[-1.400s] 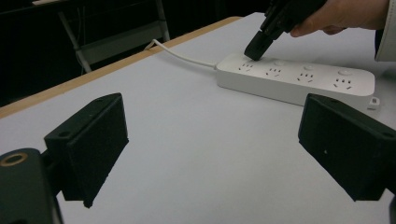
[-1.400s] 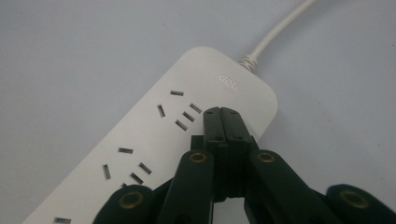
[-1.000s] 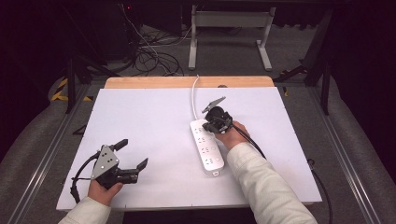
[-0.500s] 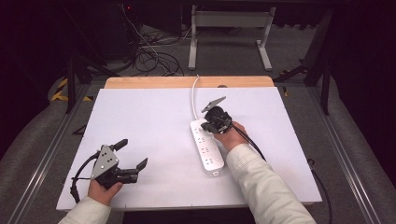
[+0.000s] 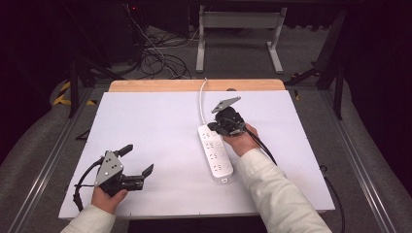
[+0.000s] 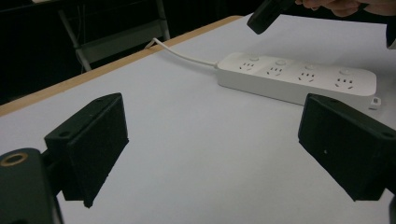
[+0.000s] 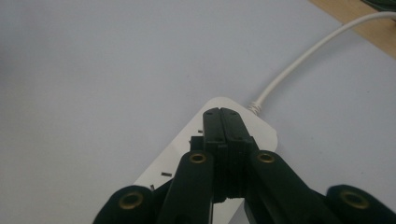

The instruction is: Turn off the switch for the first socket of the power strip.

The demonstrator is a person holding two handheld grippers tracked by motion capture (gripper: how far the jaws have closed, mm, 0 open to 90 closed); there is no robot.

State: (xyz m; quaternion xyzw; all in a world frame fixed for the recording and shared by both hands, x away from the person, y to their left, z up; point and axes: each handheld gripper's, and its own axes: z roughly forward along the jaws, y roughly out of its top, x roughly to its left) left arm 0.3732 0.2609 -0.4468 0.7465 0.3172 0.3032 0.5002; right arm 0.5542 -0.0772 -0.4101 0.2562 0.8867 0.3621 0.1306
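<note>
High view: a long white plastic power strip (image 5: 215, 153) lies mid-table on the white tabletop (image 5: 160, 126); the right gripper (image 5: 214, 127) sits over its far end. Left gripper view: left gripper (image 6: 212, 140), jaws wide apart, empty. Right gripper view: jaws pressed together above the strip's corded end.

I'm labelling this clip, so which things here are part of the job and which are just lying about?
In play:
- white power strip with its cord
- right gripper, jaws closed over the strip's cord end
- left gripper, open, apart from the strip

Lying about:
- cables on the floor
- metal frame beyond the table
</note>
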